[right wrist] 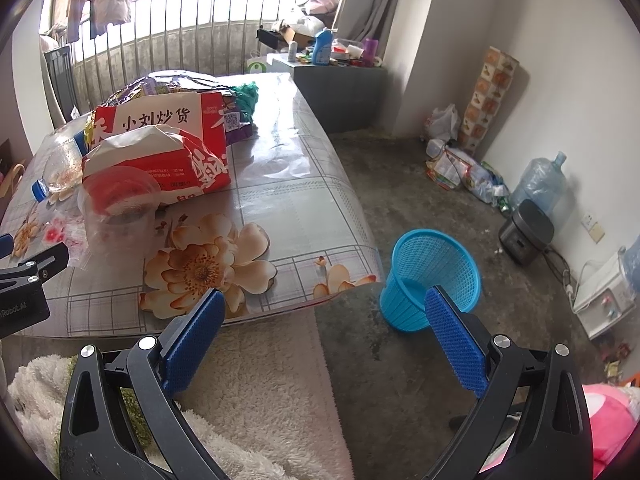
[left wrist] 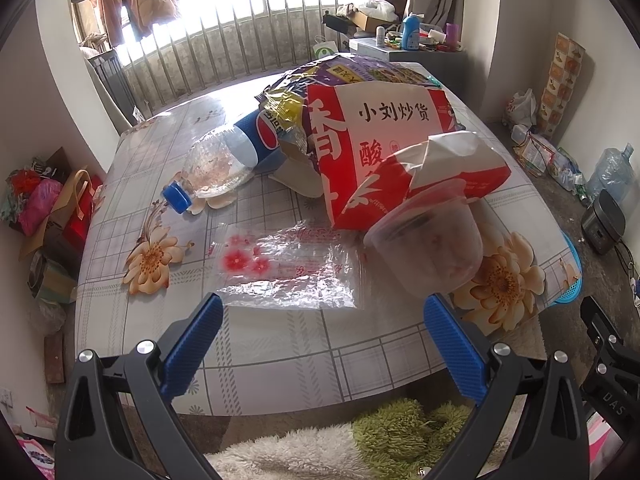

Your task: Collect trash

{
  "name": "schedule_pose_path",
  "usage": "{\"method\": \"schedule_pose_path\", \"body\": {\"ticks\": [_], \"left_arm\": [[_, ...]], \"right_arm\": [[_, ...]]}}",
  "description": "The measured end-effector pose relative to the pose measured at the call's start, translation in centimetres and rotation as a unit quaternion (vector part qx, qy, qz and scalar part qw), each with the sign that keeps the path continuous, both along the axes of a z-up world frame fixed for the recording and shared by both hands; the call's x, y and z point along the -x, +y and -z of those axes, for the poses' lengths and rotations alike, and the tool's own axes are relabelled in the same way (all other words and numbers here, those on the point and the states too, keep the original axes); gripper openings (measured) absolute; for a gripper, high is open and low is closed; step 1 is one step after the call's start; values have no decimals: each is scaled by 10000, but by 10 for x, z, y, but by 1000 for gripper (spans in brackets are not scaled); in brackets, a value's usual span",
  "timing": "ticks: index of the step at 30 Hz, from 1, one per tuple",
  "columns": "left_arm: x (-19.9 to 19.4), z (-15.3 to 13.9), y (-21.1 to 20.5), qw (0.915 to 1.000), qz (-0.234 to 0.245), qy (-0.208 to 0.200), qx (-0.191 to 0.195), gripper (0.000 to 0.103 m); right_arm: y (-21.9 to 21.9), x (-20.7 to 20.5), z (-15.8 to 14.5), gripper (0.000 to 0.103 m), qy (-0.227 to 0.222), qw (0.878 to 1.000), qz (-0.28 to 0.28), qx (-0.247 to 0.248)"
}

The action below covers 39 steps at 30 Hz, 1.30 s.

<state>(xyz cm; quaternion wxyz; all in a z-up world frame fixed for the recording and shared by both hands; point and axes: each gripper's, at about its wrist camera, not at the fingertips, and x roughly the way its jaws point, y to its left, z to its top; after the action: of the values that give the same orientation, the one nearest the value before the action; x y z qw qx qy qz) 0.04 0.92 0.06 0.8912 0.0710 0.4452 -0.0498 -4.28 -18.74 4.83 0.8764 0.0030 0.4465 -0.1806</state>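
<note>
**Around the room**

A table (right wrist: 304, 184) under a floral plastic cover stands before a barred window (left wrist: 240, 32), where clothes (left wrist: 132, 4) hang. A grey cabinet (right wrist: 340, 92) carries a blue detergent bottle (right wrist: 323, 46) and clutter (too small to sort out). On the concrete floor sit a water jug (right wrist: 542, 182), a dark cooker-like appliance (right wrist: 526, 232) and a patterned roll (right wrist: 490, 92) leaning against the wall.

cup (left wrist: 430, 248) contents blurred.

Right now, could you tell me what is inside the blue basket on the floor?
The blue basket looks empty: only its mesh wall and bare bottom show. The right gripper finger covers part of the near rim, so that corner cannot be checked.
</note>
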Motion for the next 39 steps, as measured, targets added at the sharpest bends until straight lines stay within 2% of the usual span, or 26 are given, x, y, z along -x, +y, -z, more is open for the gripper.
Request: {"method": "schedule_pose_path", "body": {"ticks": [27,33,39], "left_arm": [[-11,-4,14,9995,-307,32,54,99],[-19,2,22,9987,-212,194,424,99],[-22,-9,37,9935,203,-281,1087,99]], "right_arm": [[7,-17,6,95,96,9994,-307,-164],[7,-17,5,95,-67,9983,-490,-316],[0,-16,-4,95,-582,9958,-463,-528]]}}
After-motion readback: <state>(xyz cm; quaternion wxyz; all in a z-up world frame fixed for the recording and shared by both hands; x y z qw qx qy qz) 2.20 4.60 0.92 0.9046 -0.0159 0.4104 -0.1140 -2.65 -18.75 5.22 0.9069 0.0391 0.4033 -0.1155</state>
